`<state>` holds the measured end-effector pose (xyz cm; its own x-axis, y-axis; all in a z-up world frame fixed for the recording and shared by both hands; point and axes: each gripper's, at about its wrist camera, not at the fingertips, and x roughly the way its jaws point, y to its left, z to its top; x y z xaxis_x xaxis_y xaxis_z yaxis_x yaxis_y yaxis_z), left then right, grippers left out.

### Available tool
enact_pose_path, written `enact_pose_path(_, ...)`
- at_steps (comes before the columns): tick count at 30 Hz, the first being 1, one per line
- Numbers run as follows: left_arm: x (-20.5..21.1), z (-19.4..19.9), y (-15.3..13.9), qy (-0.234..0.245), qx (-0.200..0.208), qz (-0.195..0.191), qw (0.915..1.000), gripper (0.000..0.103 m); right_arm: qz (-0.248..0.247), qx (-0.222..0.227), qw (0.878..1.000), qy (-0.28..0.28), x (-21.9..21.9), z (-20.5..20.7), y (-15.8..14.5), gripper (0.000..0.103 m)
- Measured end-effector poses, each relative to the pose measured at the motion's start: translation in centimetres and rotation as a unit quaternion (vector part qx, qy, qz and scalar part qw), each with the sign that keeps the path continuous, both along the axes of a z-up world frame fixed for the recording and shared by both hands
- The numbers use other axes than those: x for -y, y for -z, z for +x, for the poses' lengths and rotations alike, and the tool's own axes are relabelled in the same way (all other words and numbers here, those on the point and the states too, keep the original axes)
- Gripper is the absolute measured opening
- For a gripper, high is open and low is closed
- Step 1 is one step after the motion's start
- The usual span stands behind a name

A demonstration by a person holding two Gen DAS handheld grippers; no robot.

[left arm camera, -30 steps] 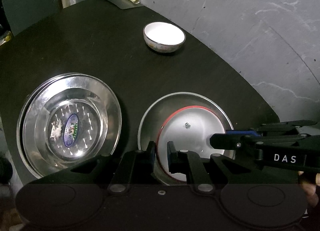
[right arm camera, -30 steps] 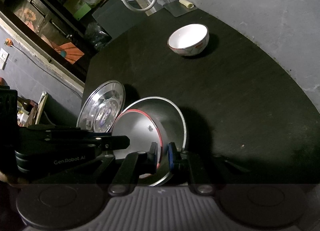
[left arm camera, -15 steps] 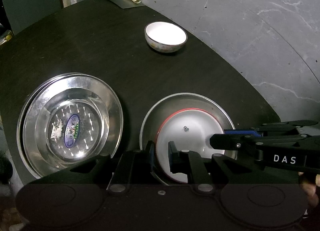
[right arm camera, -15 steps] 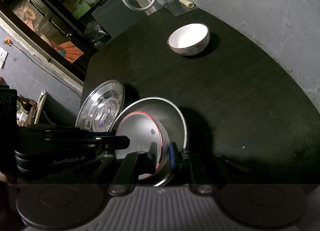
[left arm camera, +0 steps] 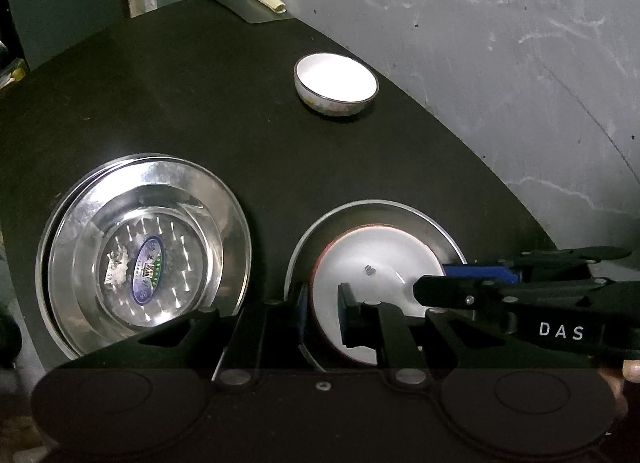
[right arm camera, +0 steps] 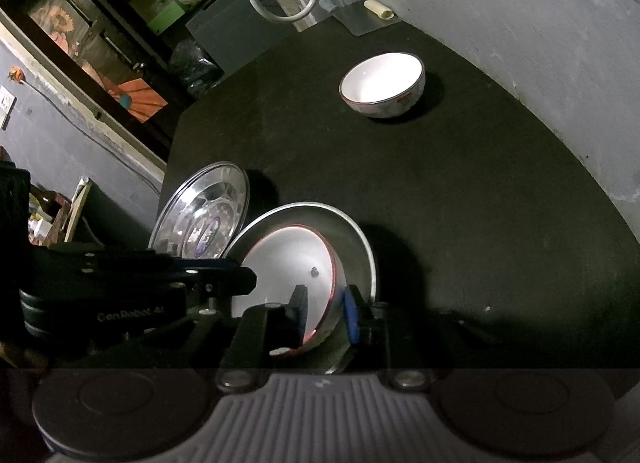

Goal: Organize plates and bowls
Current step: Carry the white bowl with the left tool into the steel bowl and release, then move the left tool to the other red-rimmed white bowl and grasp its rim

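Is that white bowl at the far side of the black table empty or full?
Empty. The white bowl stands upright, and both views show only its bare white inside.

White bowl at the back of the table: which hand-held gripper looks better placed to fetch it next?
Probably the right hand-held gripper: its jaws have just been opening, loose around the red-rimmed bowl's rim, and the white bowl lies ahead across bare table. The left hand-held gripper's jaws stand narrower on that rim.

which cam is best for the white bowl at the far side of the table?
Right wrist. The white bowl is seen from the side there: inner wall, dark rim and red marks on the outer wall all show. Left wrist looks more steeply down on it: mostly the washed-out white inside, little of the wall.
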<state>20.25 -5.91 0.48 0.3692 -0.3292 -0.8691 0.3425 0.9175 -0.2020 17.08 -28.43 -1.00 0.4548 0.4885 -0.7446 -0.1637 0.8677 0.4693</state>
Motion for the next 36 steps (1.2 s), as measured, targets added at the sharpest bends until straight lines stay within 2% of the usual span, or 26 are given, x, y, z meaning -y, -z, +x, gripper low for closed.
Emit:
enact_pose_path(11,-0.5,0.5,-1.0,-0.006,0.014,-0.015,0.9998,0.019,-0.011,0.013,1.0,-0.002,0.0,0.0,-0.5,0.026)
enact_pose_path(15,-0.5,0.6,-1.3,-0.009,0.017,-0.018,0.9996,0.022,-0.008,0.019,1.0,-0.001,0.2,0.1,-0.8,0.03)
enact_pose_path(18,-0.6,0.8,-1.4,-0.014,0.022,-0.019,0.9995,0.034,-0.006,0.027,1.0,0.001,0.4,0.3,-1.0,0.031)
enact_pose_path(22,-1.0,1.4,-1.9,-0.033,0.037,-0.024,0.9985,0.061,0.005,0.036,0.999,0.002,0.7,0.5,-1.2,0.034)
enact_pose_path(24,-1.3,1.8,-2.2,-0.047,0.049,-0.027,0.9974,0.073,0.012,0.043,0.999,0.002,0.9,0.6,-1.4,0.043)
enact_pose_path(25,-1.4,2.1,-2.3,-0.055,0.055,-0.028,0.9966,0.083,0.014,0.048,0.999,0.002,0.9,0.7,-1.5,0.048)
enact_pose_path(26,-1.5,2.3,-2.4,-0.064,0.06,-0.029,0.9957,0.091,0.008,0.053,0.999,0.006,0.9,0.7,-1.7,0.064)
enact_pose_path(27,-1.6,2.7,-2.5,-0.074,0.064,-0.029,0.9948,0.094,0.0,0.059,0.998,0.009,1.0,0.9,-1.9,0.069)
enact_pose_path(28,-1.7,3.0,-2.6,-0.084,0.068,-0.029,0.9938,0.097,-0.003,0.065,0.998,0.012,1.2,1.0,-2.0,0.069)
enact_pose_path(36,-1.2,6.5,-2.3,-0.118,0.08,-0.016,0.9897,0.102,-0.007,0.064,0.996,0.058,3.0,3.8,-1.4,0.099)
